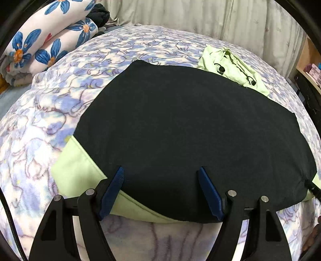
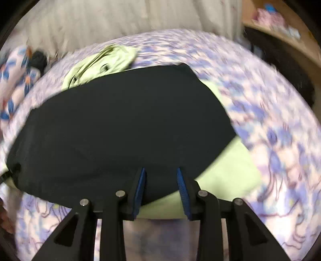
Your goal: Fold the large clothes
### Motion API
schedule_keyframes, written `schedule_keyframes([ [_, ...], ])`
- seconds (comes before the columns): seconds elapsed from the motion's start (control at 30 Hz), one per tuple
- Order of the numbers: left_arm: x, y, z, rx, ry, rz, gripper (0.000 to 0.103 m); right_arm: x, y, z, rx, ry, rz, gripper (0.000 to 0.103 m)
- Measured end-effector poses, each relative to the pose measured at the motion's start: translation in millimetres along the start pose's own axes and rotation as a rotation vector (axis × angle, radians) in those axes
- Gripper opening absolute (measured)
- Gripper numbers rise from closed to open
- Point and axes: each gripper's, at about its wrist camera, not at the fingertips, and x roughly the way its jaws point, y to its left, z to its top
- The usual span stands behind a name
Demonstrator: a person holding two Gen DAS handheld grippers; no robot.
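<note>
A large garment lies spread on the bed: a black panel (image 1: 186, 130) on top, with pale green fabric (image 1: 78, 172) showing under its near left edge and a green hood with black drawcords (image 1: 230, 66) at the far side. My left gripper (image 1: 162, 170) is open, fingers over the black panel's near edge, holding nothing. In the blurred right wrist view the black panel (image 2: 120, 124) fills the middle, with green fabric (image 2: 226, 172) at the near right. My right gripper (image 2: 161, 170) is open with a narrower gap over the near edge, empty.
The bed has a purple and white patterned blanket (image 1: 40, 124). A folded blue-flower quilt (image 1: 46, 40) lies at the far left beside dark clothes (image 1: 99, 14). A pale curtain (image 1: 200, 18) hangs behind. A wooden shelf (image 1: 309, 62) stands at the right.
</note>
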Motion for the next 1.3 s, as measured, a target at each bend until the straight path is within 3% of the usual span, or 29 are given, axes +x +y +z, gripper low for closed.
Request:
schedule_keyframes([
  [0.17,-9,0,-3,0.017,0.010,0.028,0.075,-17,-25,-6,0.116,0.012,0.042,0.033],
  [0.3,-21,10,-11,-0.013,0.041,-0.003,0.075,-36,-44,-20,0.191,0.011,0.095,0.035],
  [0.43,-27,27,-23,-0.074,0.079,-0.063,0.075,-44,-62,-31,0.257,0.013,0.102,0.050],
  [0.53,-21,38,-30,-0.135,0.130,-0.106,0.075,-34,-74,-32,0.332,0.048,0.150,0.051],
  [0.67,-14,49,-32,-0.200,0.140,-0.149,0.077,-15,-79,-24,0.408,0.047,0.205,0.051],
  [0.87,-2,55,-25,-0.255,0.151,-0.212,0.087,9,-69,-3,0.423,0.017,0.188,0.050],
  [0.9,1,57,-24,-0.264,0.152,-0.217,0.088,10,-68,-2,0.418,0.006,0.182,0.047],
  [0.97,6,59,-21,-0.279,0.145,-0.227,0.089,10,-67,0,0.388,-0.005,0.162,0.016],
  [1.2,16,62,-8,-0.359,0.106,-0.203,0.086,-12,-66,-11,0.357,-0.044,0.149,0.006],
  [1.3,17,62,-3,-0.381,0.084,-0.176,0.060,-18,-67,-18,0.366,-0.042,0.150,0.004],
])
